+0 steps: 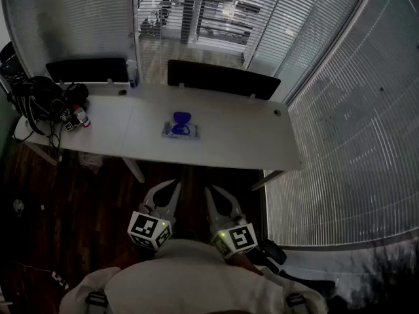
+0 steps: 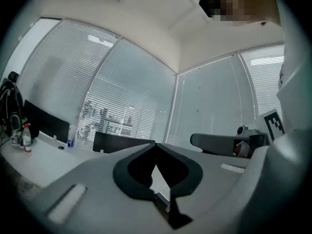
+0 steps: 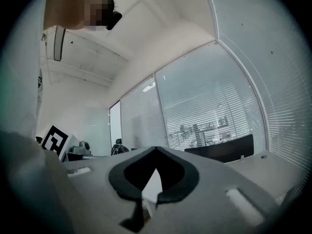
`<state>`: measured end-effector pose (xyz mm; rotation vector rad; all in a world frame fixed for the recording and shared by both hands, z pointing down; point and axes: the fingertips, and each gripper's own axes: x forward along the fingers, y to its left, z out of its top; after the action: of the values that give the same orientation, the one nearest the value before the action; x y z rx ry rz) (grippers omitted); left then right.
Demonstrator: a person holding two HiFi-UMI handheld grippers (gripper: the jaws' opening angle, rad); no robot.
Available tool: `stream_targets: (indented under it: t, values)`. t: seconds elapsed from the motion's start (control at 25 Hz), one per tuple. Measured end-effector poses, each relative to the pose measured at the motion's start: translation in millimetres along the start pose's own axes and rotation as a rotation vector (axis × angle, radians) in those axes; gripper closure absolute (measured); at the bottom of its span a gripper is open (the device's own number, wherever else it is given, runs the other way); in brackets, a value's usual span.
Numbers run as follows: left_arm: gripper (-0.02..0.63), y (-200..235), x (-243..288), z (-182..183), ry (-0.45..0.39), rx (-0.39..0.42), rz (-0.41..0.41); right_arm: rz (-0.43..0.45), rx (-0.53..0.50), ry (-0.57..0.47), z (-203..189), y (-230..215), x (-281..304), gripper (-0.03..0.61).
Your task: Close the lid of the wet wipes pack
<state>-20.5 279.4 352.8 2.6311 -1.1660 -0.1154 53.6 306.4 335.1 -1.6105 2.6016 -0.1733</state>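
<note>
Holding L gripper (image 1: 171,191) & R gripper (image 1: 215,198) low by my chest, both w/ fingers pinched together, nothing between, wet wipes pack (image 1: 181,130) mid white desk (image 1: 229,142), well ahead, blue lid (image 1: 182,118) open.

Bare tabletop (image 1: 236,139) round wipes pack (image 1: 181,128); cable clutter (image 1: 39,100) far left; dark panels (image 1: 222,78) along back edge.

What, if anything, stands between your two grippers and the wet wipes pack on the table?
Nothing visible does: the wet wipes pack lies in the open on the table, and the left gripper and right gripper hover short of its near edge.
</note>
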Motion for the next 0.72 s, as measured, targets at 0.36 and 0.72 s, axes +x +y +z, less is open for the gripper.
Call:
stream_targets:
  t: [0.36, 0.72]
  values:
    - [0.612, -3, 3, -2, 0.003, -0.005, 0.001, -0.004, 0.022, -0.005, 2, -5, -2, 0.578]
    - [0.612, -13, 11, -6, 0.007, 0.001, 0.000, 0.004, 0.040, -0.028, 5, -15, -9, 0.578]
